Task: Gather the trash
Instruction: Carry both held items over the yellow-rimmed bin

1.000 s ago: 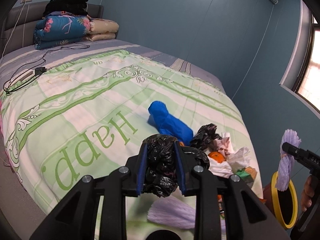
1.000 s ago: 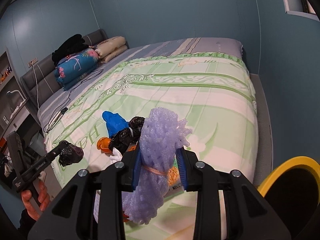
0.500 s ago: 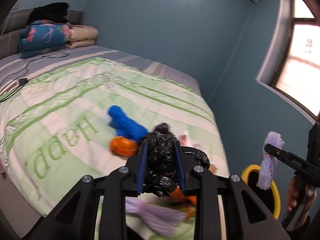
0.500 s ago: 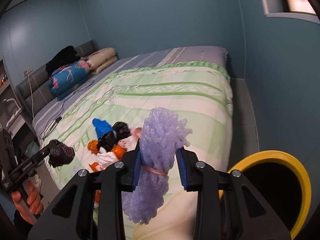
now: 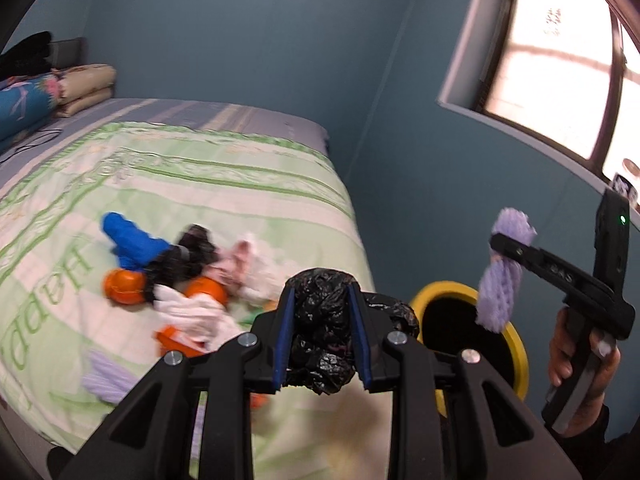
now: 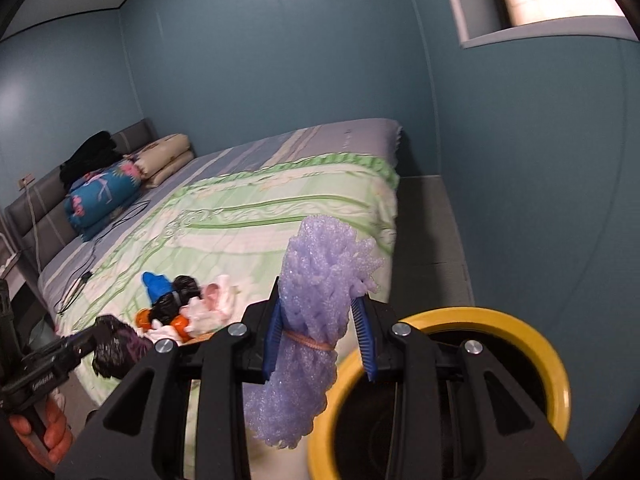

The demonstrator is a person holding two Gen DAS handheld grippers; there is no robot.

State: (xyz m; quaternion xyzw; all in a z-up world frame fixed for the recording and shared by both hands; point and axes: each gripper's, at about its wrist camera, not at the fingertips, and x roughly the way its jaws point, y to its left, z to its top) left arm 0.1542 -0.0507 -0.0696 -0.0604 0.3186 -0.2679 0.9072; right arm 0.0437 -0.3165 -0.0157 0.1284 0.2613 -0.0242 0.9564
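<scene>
My left gripper [image 5: 322, 336] is shut on a crumpled black plastic bag [image 5: 320, 320], held above the bed's near corner. My right gripper [image 6: 320, 336] is shut on a purple foam net bundle [image 6: 316, 320] tied with a rubber band, just left of the yellow-rimmed bin [image 6: 556, 364]. From the left wrist view the purple bundle [image 5: 500, 280] hangs over the bin [image 5: 516, 352]. A pile of trash [image 5: 180, 280] lies on the bed: a blue bag, orange pieces, a black bag, white and pink tissue. Another purple net [image 5: 104, 376] lies near the bed edge.
The bed [image 6: 260, 208] has a green and white quilt, with folded bedding [image 6: 104, 192] and a cable [image 6: 80, 284] near the headboard. Blue walls stand close behind the bin. A window [image 5: 568, 60] is at the upper right. A grey floor strip [image 6: 428, 240] runs beside the bed.
Both grippers have swung to the right, away from the pile and toward the bin, keeping their loads. The bin now fills more of the right wrist view.
</scene>
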